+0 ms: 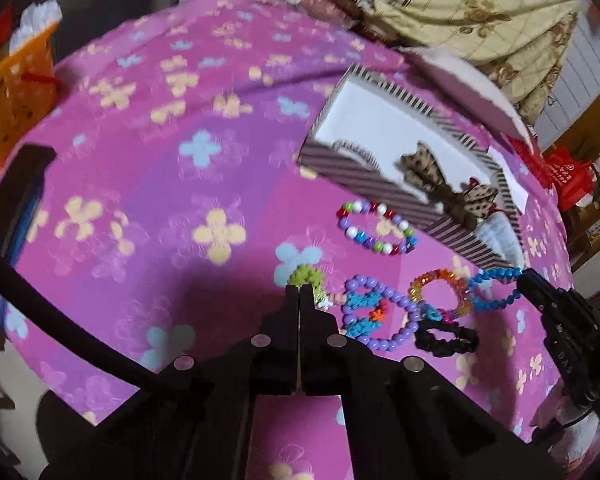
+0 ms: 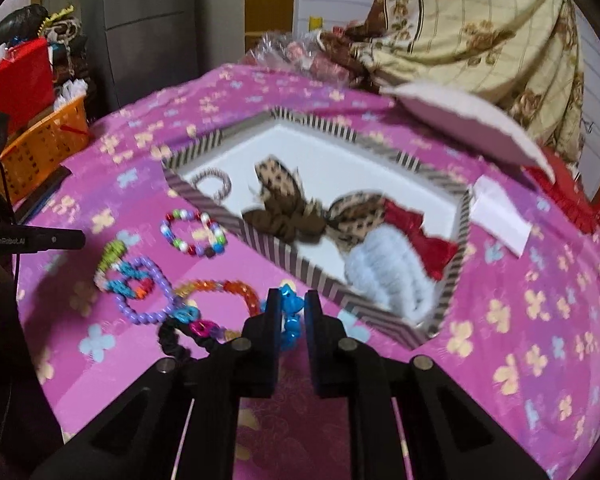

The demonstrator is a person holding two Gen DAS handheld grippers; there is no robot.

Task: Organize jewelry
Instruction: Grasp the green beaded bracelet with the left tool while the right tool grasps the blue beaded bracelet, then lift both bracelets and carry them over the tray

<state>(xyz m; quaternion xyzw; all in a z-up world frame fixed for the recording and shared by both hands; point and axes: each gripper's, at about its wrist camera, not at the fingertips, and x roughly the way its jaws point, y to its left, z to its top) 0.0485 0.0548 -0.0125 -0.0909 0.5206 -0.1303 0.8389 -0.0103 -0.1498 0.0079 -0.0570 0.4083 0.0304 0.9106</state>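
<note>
bracelets (image 1: 384, 312) lie clustered on the pink floral cloth (image 1: 140, 200) beside the striped box (image 2: 284, 256); left gripper (image 1: 300, 288) fingers pinch the green bracelet (image 1: 306, 274); right gripper (image 2: 292, 304) fingers pinch the blue bracelet (image 2: 291, 312); open cloth lies leftward.

My left claw (image 1: 300, 287) is pinched tight on the green bead piece (image 1: 306, 274) at the end of a jumble of jewelry on the pink flowered cloth (image 1: 148, 184). Beside it lie a purple bead bracelet (image 1: 380, 312), an orange bracelet (image 1: 440, 292), a black scrunchie (image 1: 446, 340) and, a little further up, a multicoloured bead bracelet (image 1: 376, 227). At the right edge my right claw (image 1: 521, 280) touches the blue bead bracelet (image 1: 496, 288), and the striped box (image 1: 396, 156) sits open above, with leopard-print bows (image 1: 444, 184) inside.
</note>
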